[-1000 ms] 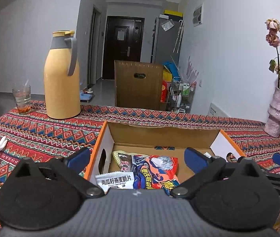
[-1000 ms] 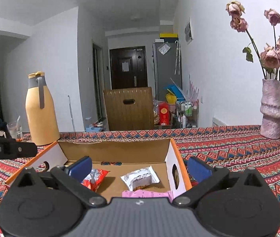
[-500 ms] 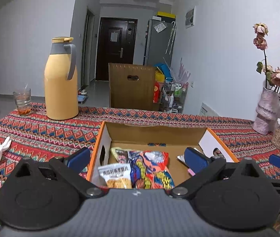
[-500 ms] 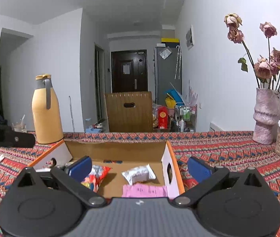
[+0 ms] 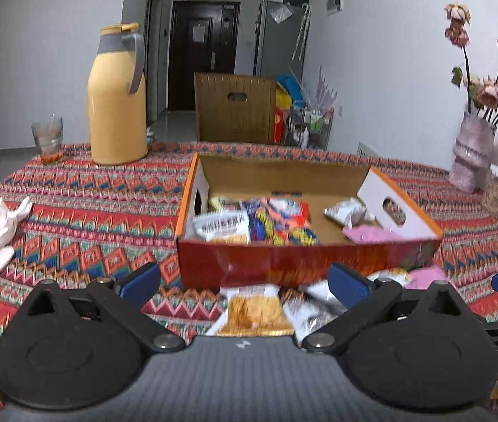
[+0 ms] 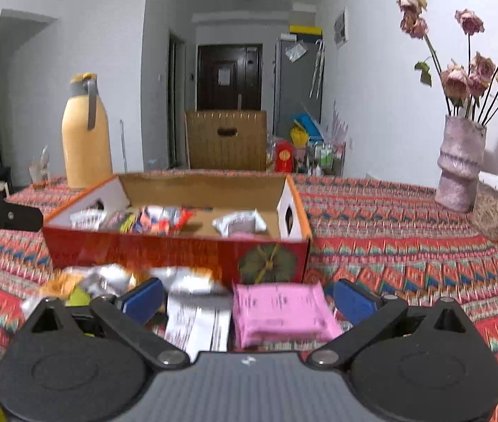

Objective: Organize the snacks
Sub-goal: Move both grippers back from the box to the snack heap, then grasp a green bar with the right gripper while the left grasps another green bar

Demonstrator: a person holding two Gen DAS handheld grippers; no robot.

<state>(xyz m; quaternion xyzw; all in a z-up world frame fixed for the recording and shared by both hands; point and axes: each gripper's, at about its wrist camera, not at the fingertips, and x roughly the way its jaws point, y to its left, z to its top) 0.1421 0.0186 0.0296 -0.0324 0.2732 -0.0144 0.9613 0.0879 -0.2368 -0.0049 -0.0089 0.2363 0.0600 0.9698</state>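
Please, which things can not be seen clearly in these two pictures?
- Left wrist view: snack packets before the box are blurred and partly hidden behind the left gripper.
- Right wrist view: the pink packet print is too blurred to read; the right gripper covers its lower edge.

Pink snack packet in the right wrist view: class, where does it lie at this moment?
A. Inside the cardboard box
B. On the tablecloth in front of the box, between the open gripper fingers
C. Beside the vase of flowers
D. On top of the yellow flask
B. The pink packet lies flat on the tablecloth just outside the front wall of the box, between the spread fingers of the right gripper.
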